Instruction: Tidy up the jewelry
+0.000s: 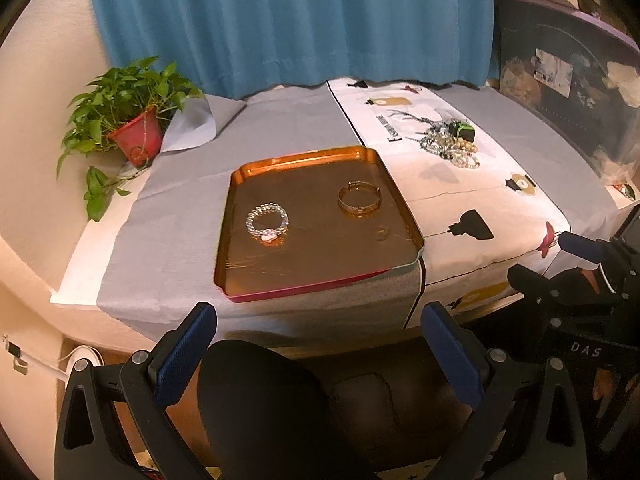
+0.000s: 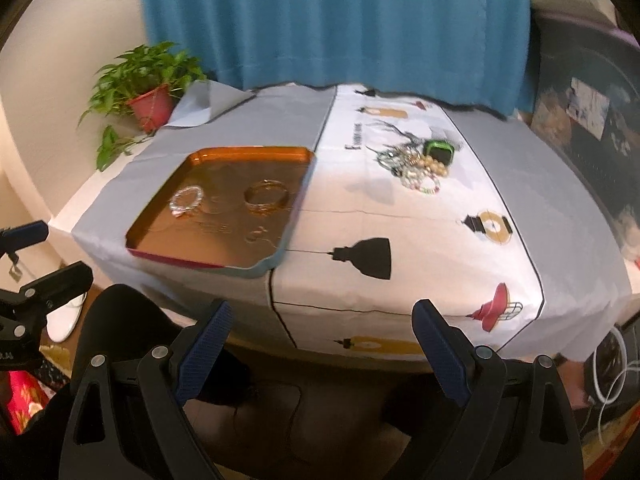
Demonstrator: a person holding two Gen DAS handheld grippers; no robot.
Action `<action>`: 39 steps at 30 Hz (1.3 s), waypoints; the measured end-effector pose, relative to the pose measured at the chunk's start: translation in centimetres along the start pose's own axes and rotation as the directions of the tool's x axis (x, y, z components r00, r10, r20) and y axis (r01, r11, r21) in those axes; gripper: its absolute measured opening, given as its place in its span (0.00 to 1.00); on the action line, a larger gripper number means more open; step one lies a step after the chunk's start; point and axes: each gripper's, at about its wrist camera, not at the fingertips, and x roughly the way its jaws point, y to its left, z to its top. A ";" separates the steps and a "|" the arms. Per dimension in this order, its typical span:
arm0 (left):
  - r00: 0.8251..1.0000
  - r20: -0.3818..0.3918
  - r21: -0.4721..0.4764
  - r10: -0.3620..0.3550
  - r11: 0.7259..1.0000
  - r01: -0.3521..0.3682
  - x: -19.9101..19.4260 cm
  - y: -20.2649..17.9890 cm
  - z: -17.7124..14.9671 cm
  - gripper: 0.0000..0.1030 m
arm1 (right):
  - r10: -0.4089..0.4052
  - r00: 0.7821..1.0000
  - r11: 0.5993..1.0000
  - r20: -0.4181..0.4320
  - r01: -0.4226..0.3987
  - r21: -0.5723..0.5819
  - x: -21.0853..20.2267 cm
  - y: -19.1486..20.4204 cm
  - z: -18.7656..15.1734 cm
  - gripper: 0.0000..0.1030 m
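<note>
Your right gripper (image 2: 322, 344) and left gripper (image 1: 318, 350) gape empty; two bracelets (image 1: 267, 220) lie in the tray (image 1: 240, 280), the jewelry pile (image 2: 416, 166) beside it waits.

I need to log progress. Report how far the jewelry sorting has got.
Done: a beaded bracelet and a gold bangle lie in the orange tray. In hand: nothing; the left gripper and right gripper are open and empty. Left: the jewelry pile on the white cloth.
</note>
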 end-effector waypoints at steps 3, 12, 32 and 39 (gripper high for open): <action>1.000 -0.018 0.005 0.001 1.000 -0.001 1.0 -0.3 0.4 0.99 | -0.001 1.000 1.000 -0.018 0.002 0.012 1.3 -0.9 0.2 0.89; 0.996 -0.092 0.009 -0.008 1.000 0.009 4.6 -0.9 1.4 0.99 | -0.102 0.994 0.988 -0.025 0.104 0.116 6.0 -7.4 3.2 0.89; 0.991 -0.130 0.039 0.025 0.999 -0.020 10.7 -3.7 6.7 0.98 | -0.265 0.959 0.950 -0.100 0.277 0.146 20.8 -18.7 11.8 0.90; 0.990 -0.101 0.051 -0.102 0.993 0.108 14.4 -8.9 11.9 0.98 | -0.297 0.951 0.928 -0.083 0.308 0.210 18.8 -21.4 9.5 0.94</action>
